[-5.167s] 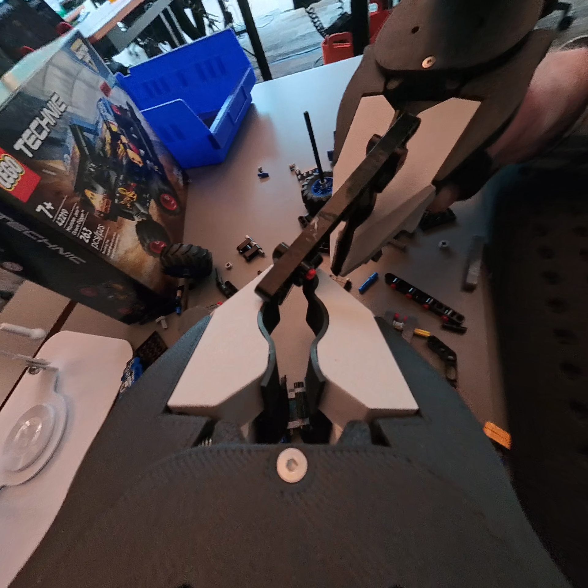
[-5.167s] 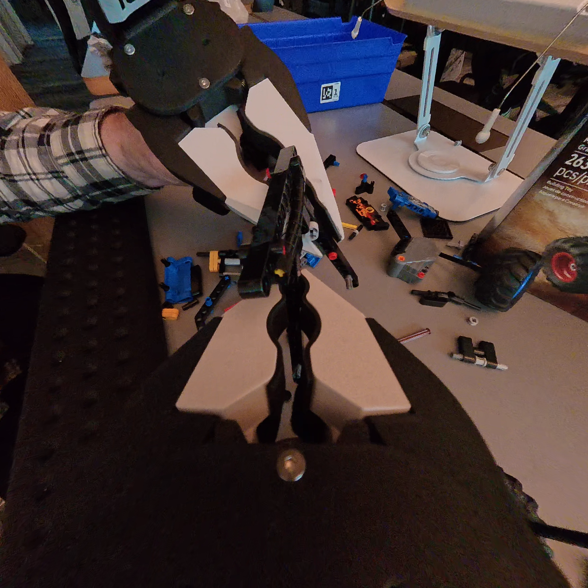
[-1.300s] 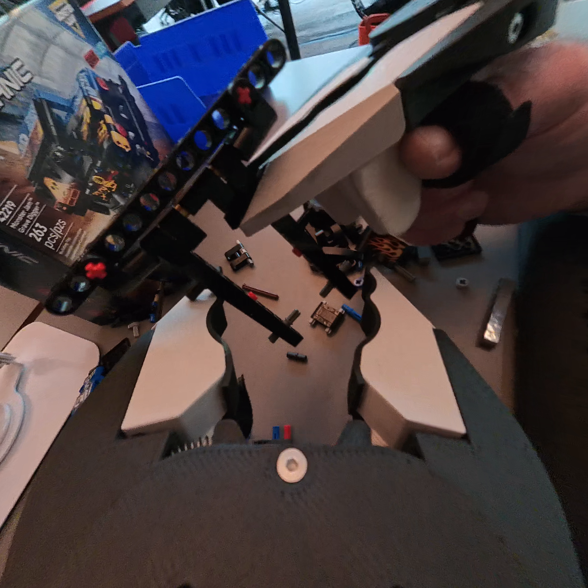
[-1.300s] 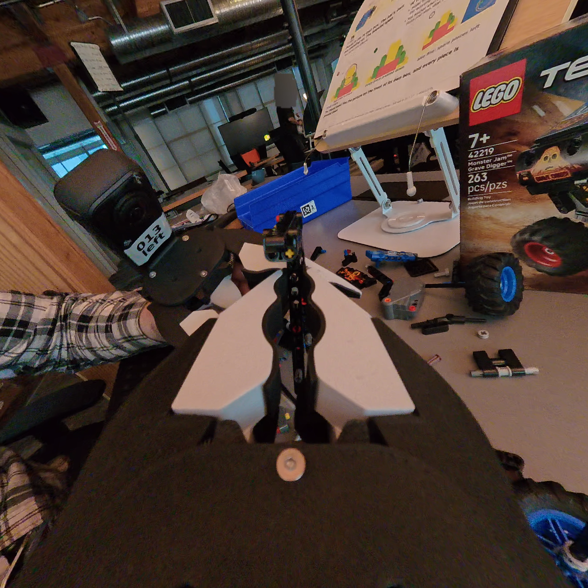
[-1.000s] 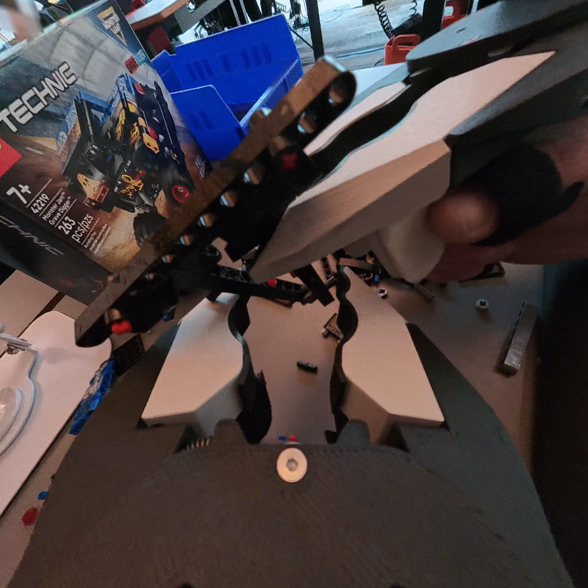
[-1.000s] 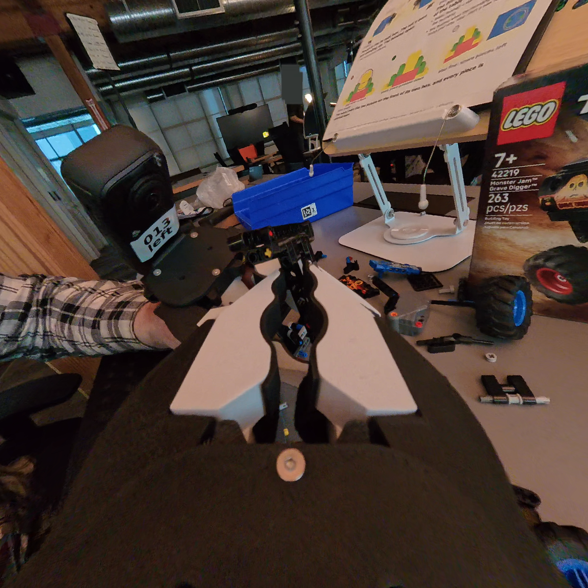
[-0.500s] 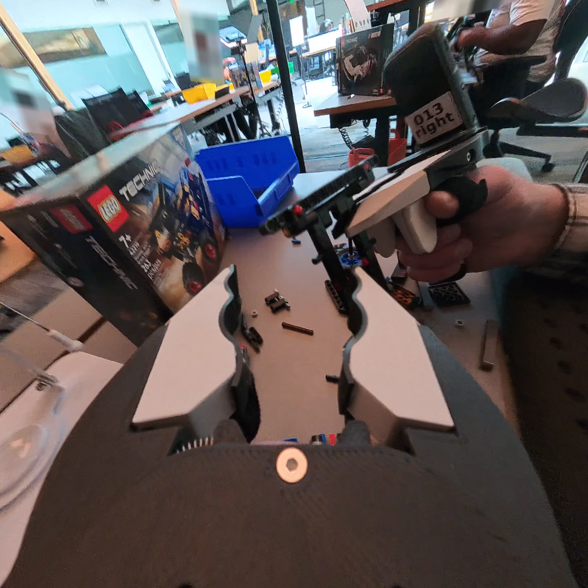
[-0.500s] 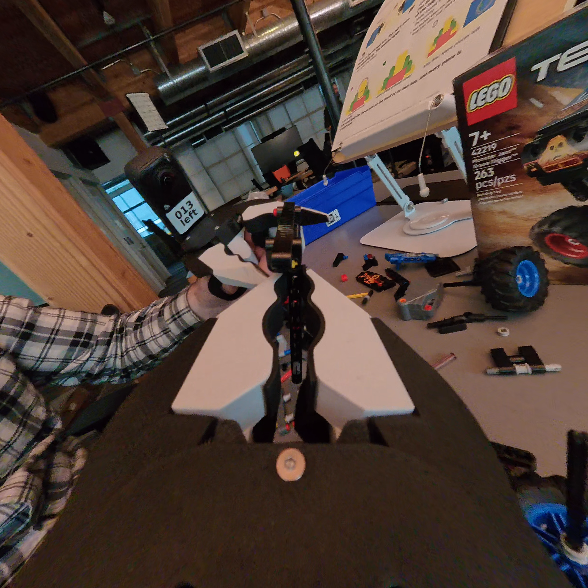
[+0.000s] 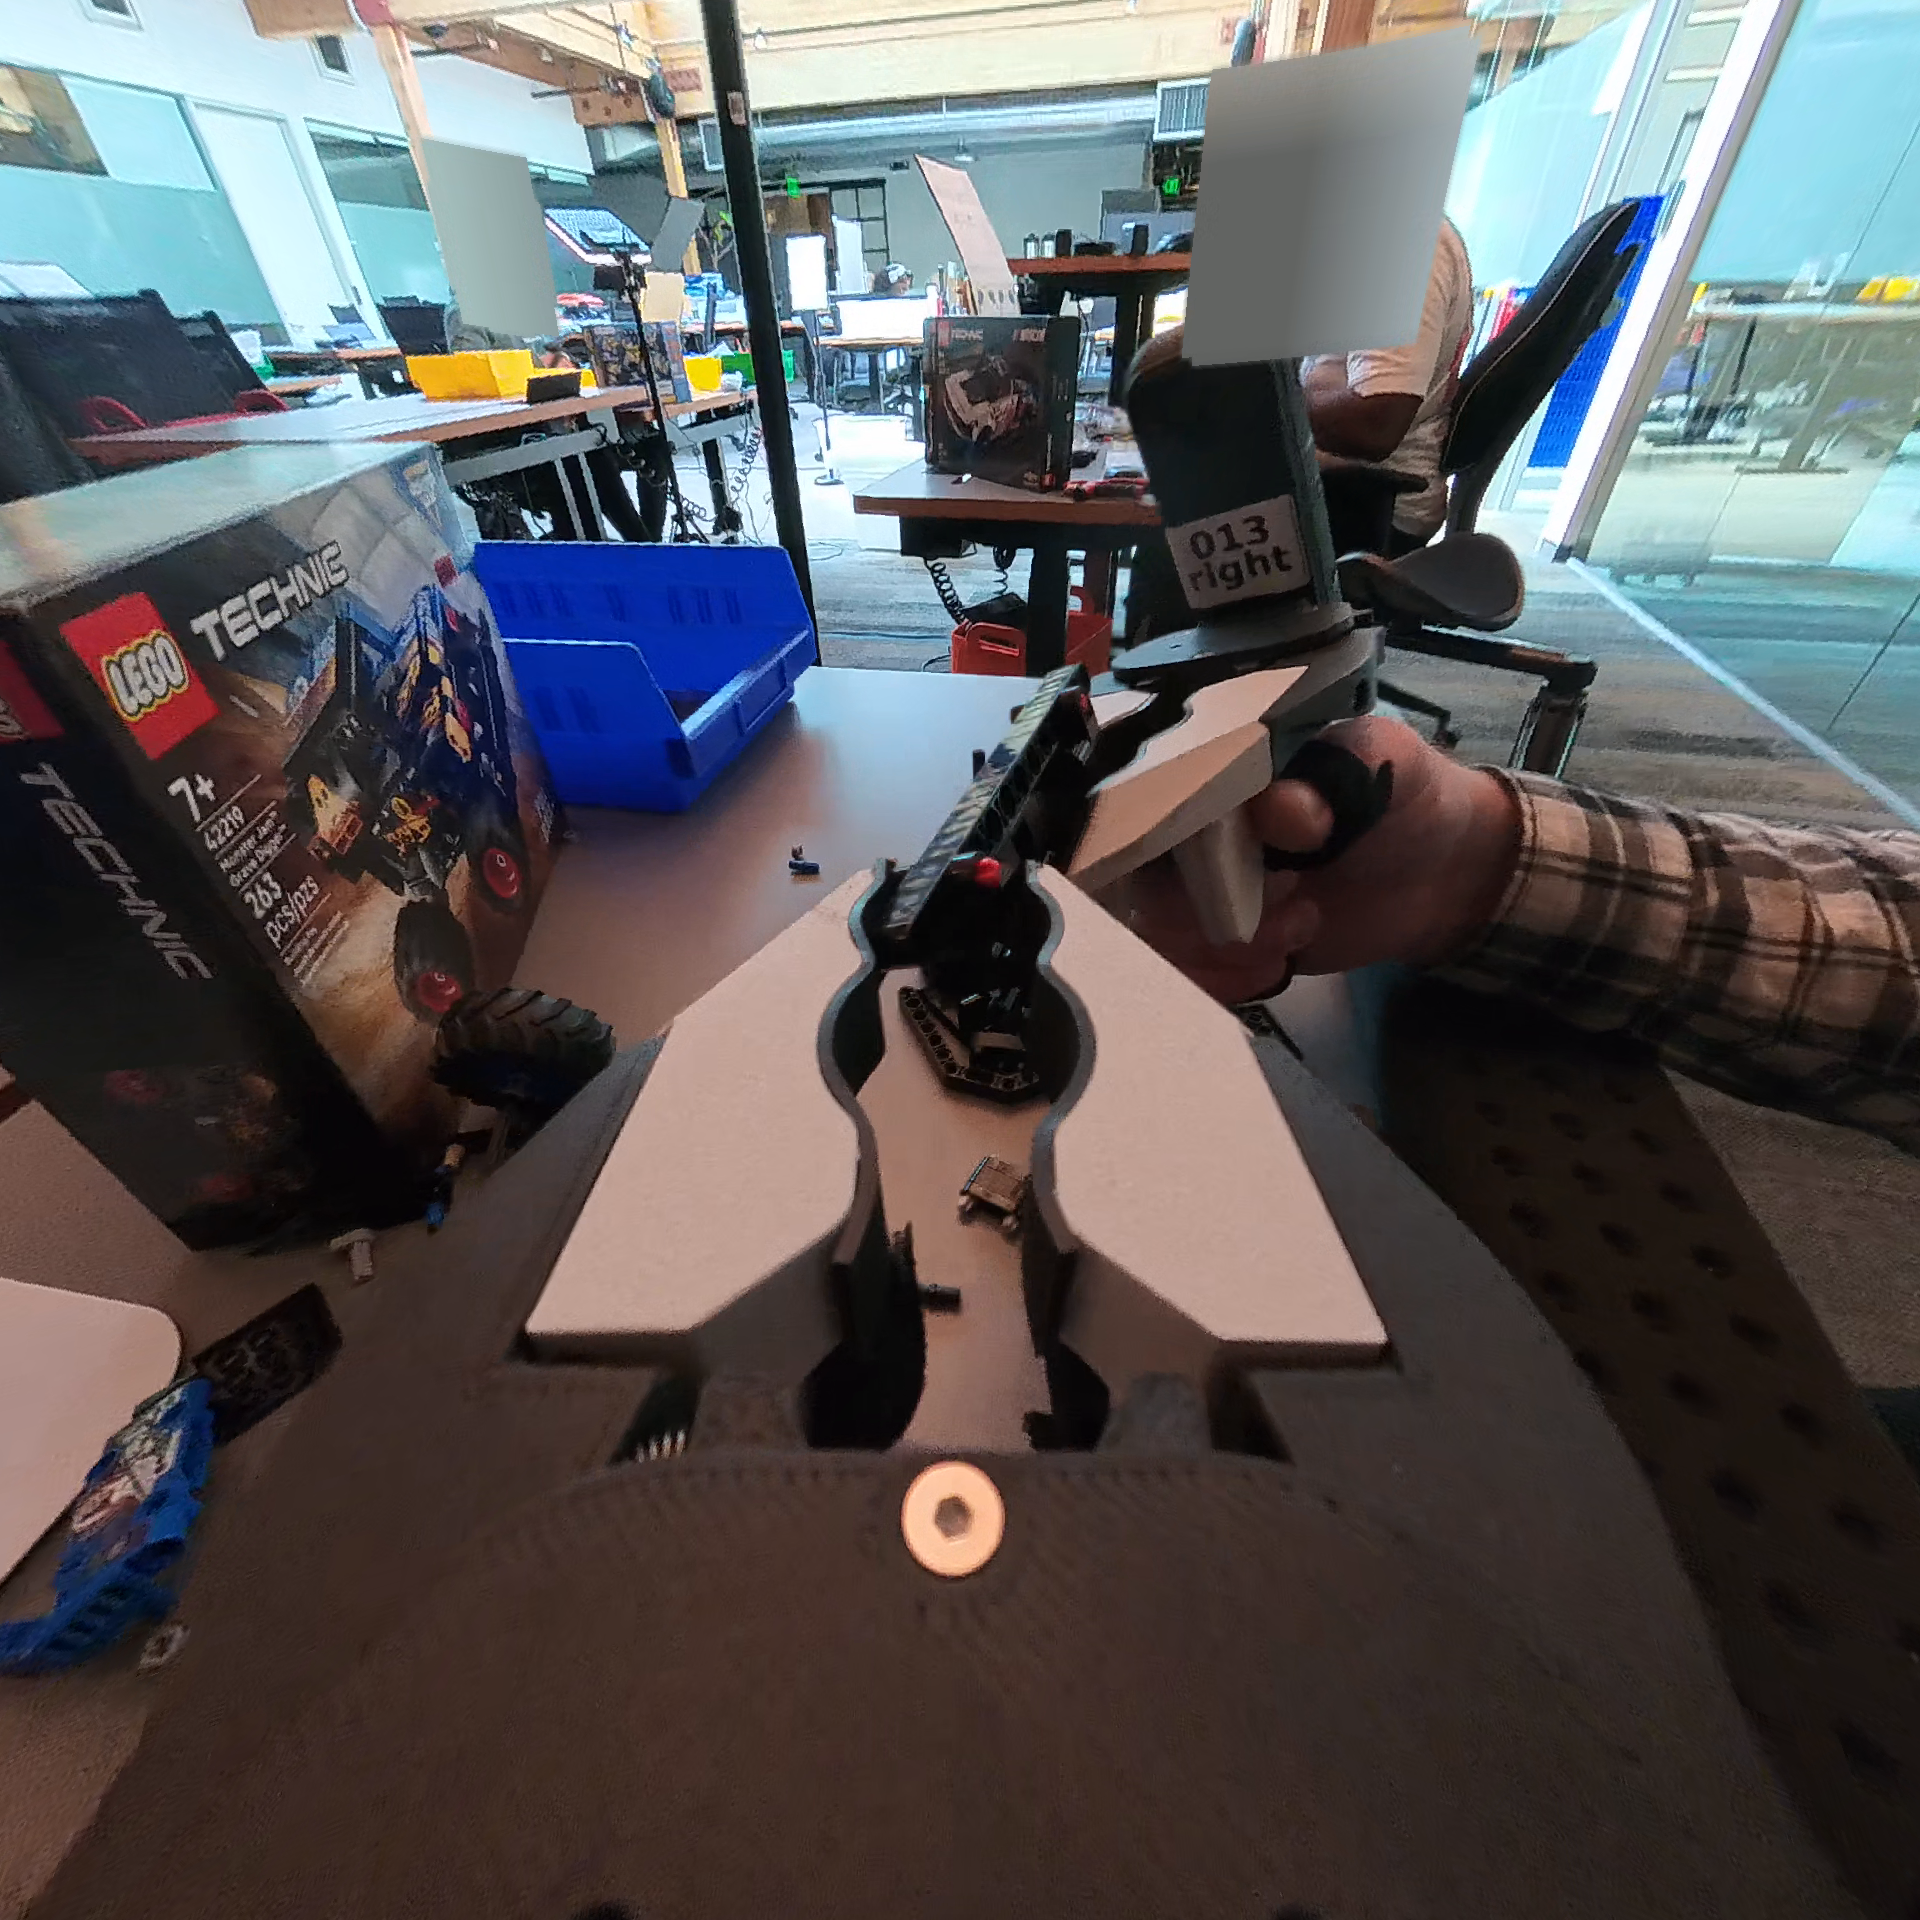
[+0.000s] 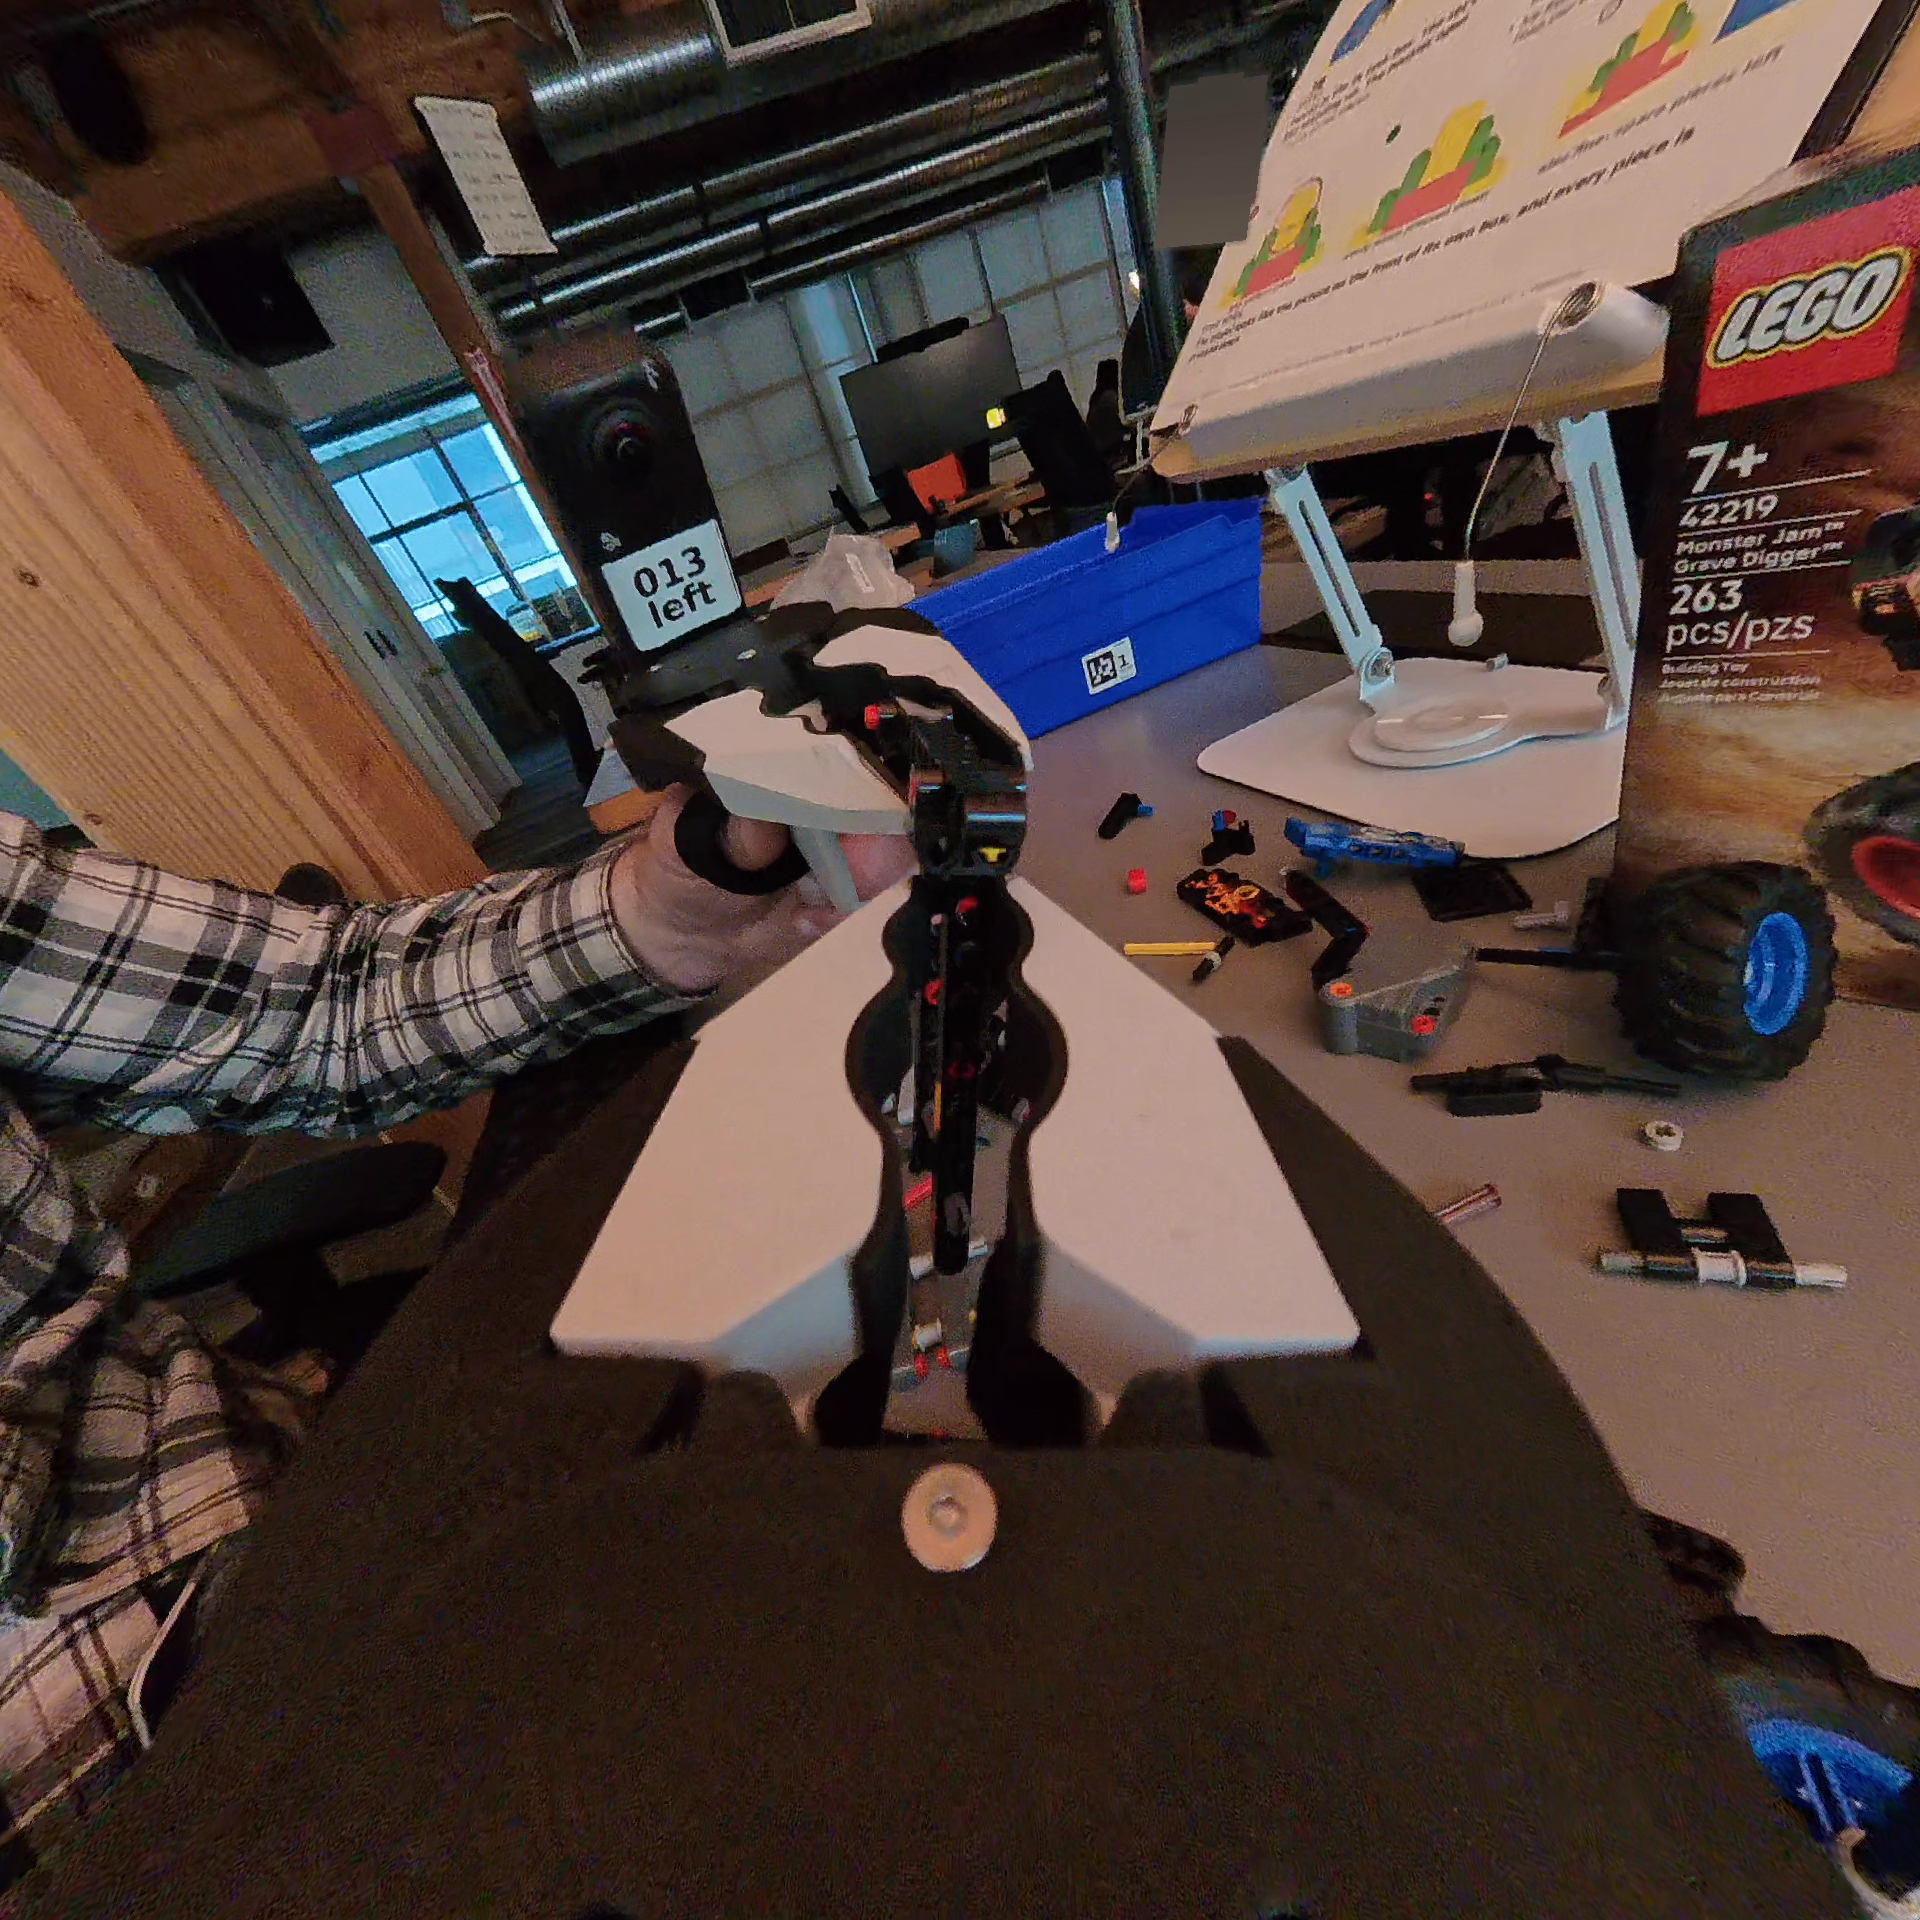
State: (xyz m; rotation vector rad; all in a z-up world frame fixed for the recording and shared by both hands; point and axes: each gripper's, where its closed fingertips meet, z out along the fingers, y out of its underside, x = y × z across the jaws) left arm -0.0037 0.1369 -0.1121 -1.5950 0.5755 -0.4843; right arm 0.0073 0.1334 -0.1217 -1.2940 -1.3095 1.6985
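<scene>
Closing in, left gripper (image 9: 951,914) meets right gripper's (image 10: 956,925) black frame (image 9: 997,800).

Open-plan workshop: far desks (image 9: 997,488) w/ dark legs, black office chair (image 9: 1496,457) at far right, black vertical post (image 9: 756,343) mid-frame. Glass partition wall (image 9: 1766,343) on right, grey carpet floor (image 9: 1662,665) below it; daylight comes thru. Opposite side: wood-slat wall (image 10: 177,644) at left, gridded window (image 10: 447,530) far left, exposed ceiling ducts (image 10: 790,114) overhead, dimmer light.
</scene>
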